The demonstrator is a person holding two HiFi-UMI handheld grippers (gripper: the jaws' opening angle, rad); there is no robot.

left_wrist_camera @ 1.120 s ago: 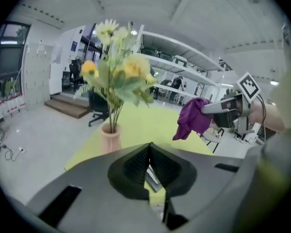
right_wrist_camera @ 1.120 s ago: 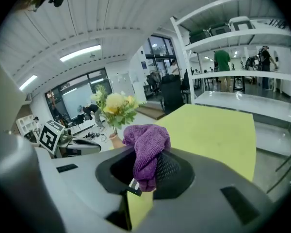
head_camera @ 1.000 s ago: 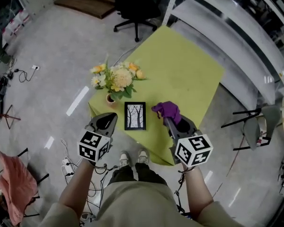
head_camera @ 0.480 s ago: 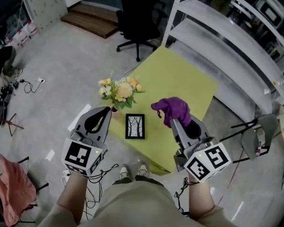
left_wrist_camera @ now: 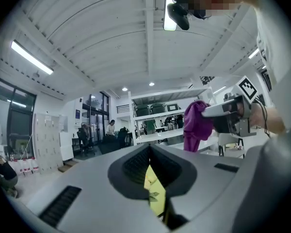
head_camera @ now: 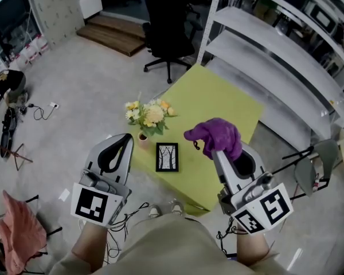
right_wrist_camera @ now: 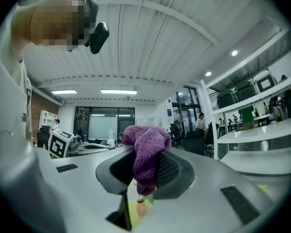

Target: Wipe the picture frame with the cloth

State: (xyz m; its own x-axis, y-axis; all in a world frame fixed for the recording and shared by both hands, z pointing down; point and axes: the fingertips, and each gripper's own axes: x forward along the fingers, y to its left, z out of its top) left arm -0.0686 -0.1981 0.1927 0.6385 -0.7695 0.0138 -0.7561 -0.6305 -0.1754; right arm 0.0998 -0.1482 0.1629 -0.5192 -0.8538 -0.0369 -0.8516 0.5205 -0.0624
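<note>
A black picture frame [head_camera: 167,157] with a tree drawing lies flat near the front edge of the yellow-green table [head_camera: 218,102]. My right gripper [head_camera: 217,149] is held high over the table's front right, shut on a purple cloth [head_camera: 215,136] that bunches out of its tip; the cloth [right_wrist_camera: 144,157] fills the jaws in the right gripper view. My left gripper [head_camera: 121,143] is raised at the table's front left corner with its jaws together and nothing in them. The left gripper view shows the cloth [left_wrist_camera: 196,125] and the other gripper off to the right.
A small vase of yellow and white flowers [head_camera: 148,117] stands at the table's left corner, just beyond the frame. White shelving [head_camera: 286,56] runs along the right. A black office chair [head_camera: 169,36] is behind the table. Cables lie on the floor by my feet.
Both grippers have risen well above the table and toward the camera. The right one lifted the purple cloth with it. The frame and vase have stayed put.
</note>
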